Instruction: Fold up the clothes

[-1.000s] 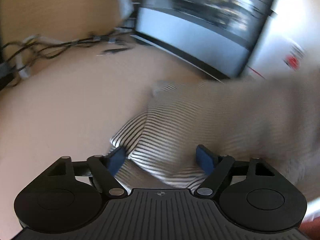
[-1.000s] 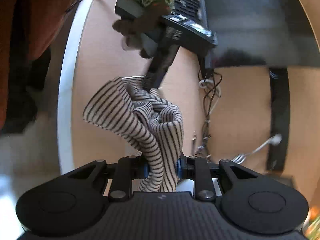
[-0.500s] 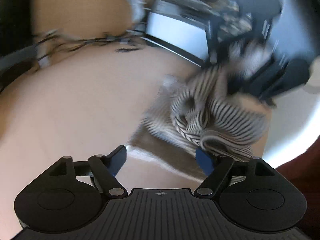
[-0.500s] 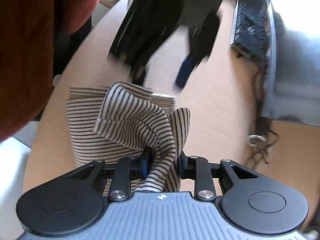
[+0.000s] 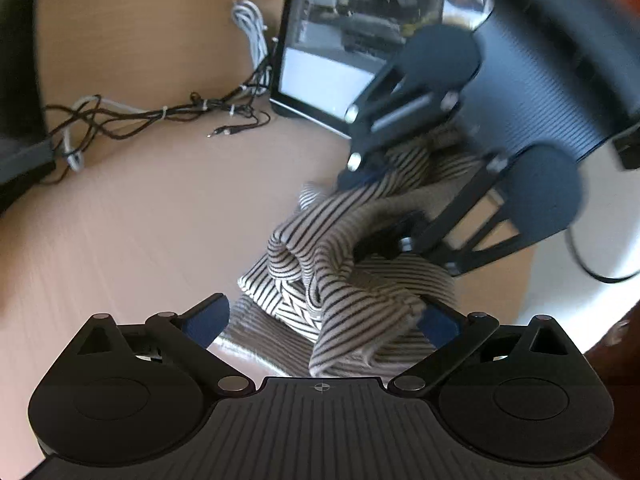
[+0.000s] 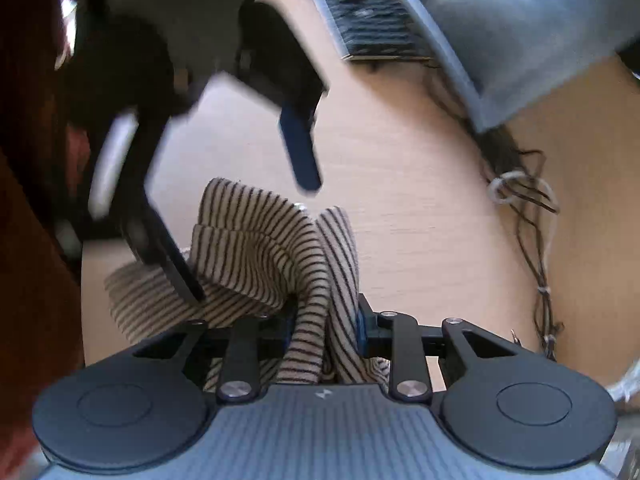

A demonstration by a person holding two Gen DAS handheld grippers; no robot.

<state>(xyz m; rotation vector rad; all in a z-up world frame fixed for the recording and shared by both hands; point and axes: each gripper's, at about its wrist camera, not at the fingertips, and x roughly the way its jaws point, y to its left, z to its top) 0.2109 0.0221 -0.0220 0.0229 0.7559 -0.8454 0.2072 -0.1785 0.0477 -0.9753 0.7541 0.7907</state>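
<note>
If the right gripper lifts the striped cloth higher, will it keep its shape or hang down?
Probably hang down: the striped cloth bunches in soft loose folds where the right gripper pinches it. It looks thin and knitted, so likely light. The open left gripper gives no support.

Looks like an office desk setup. There's a light wood surface (image 5: pixel 120 220), a keyboard (image 6: pixel 372 16), and tangled cables (image 5: pixel 160 114) beside a glass-sided PC case (image 5: pixel 360 20).

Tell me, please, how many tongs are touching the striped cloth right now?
1 for certain: the right tongs are shut on the striped cloth. The left tongs are open around a bunch of it; whether their pads touch it is unclear.
</note>
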